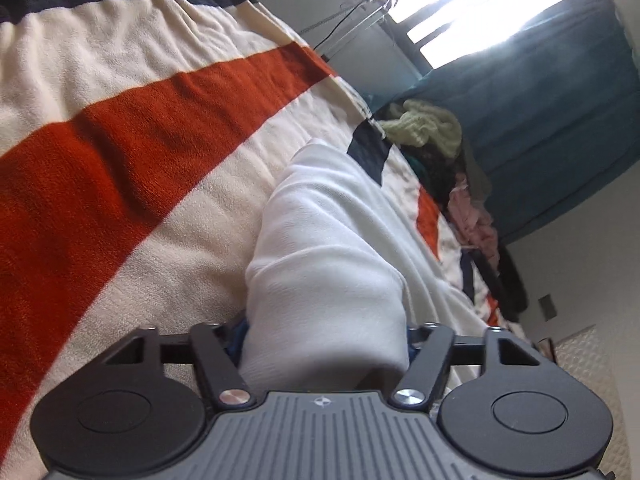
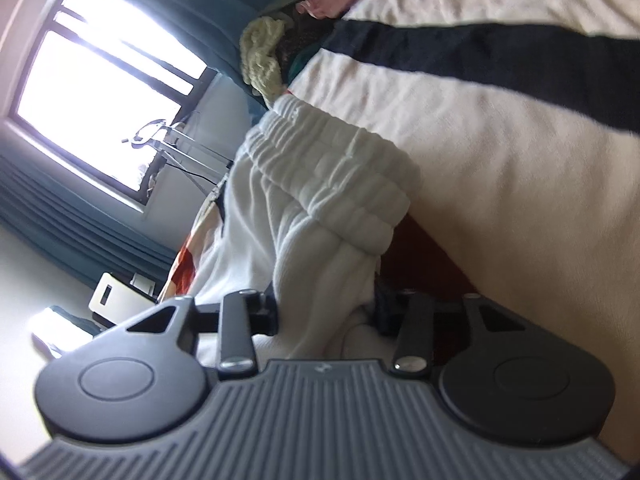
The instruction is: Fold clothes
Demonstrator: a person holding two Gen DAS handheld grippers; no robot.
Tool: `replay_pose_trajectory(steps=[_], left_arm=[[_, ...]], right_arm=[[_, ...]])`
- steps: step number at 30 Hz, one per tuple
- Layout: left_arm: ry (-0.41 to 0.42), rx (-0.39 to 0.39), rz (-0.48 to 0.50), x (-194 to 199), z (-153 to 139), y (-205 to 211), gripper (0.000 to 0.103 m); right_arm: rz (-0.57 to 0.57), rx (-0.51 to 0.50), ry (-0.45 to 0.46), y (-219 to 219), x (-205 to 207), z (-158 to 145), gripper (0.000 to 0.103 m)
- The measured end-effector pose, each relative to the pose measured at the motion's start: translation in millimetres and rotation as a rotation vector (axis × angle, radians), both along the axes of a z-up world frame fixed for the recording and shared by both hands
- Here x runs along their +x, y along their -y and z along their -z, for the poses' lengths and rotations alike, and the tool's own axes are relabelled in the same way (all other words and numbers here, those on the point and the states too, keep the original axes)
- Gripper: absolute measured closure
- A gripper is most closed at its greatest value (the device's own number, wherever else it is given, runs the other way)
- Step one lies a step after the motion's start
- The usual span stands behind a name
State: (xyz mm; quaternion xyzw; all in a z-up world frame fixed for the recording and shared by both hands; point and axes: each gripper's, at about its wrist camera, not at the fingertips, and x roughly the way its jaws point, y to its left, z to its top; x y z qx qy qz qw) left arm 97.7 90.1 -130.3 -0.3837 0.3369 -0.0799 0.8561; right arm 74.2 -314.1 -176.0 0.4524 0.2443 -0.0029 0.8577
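Two tools [image 1: 324, 344] [image 2: 326, 308], one white garment [image 1: 320, 248], one striped blanket [image 1: 120, 120], one clothes pile [image 1: 460, 168].

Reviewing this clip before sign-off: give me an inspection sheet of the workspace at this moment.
Surface: striped blanket, cream with orange and dark bands, wrinkled.
Job's things: white garment bunched; its elastic waistband shows in the right view.
Clutter: pile of clothes at the blanket's far edge.
Grippers: left gripper shut on white garment; right gripper shut on it too.
Cables: thin dark cord near the window.
Surroundings: bright window, teal curtains.
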Motion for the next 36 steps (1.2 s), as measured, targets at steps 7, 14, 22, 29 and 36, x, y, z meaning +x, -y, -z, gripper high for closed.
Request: replay_pose_trajectory(steps=[7, 14, 22, 29, 36], left_arm=[[0.056, -0.045, 0.006, -2, -16, -1, 0.055], [0.065, -0.088, 0.039, 16, -50, 22, 0.06], [0.129, -0.005, 0.165, 76, -117, 95, 0.062], [0.191, 0.033, 0.266, 162, -125, 222, 0.062], [0.249, 0.05, 0.362, 250, -125, 350, 0.062]], right_arm=[[-0.021, -0.011, 0.111, 0, 2, -26, 0.069], [-0.052, -0.057, 0.228, 10, 19, -70, 0.071], [0.019, -0.057, 0.343, 70, 39, -111, 0.071], [0.156, -0.118, 0.382, 151, 74, -121, 0.072], [0.329, -0.034, 0.438, 237, 98, -95, 0.072]])
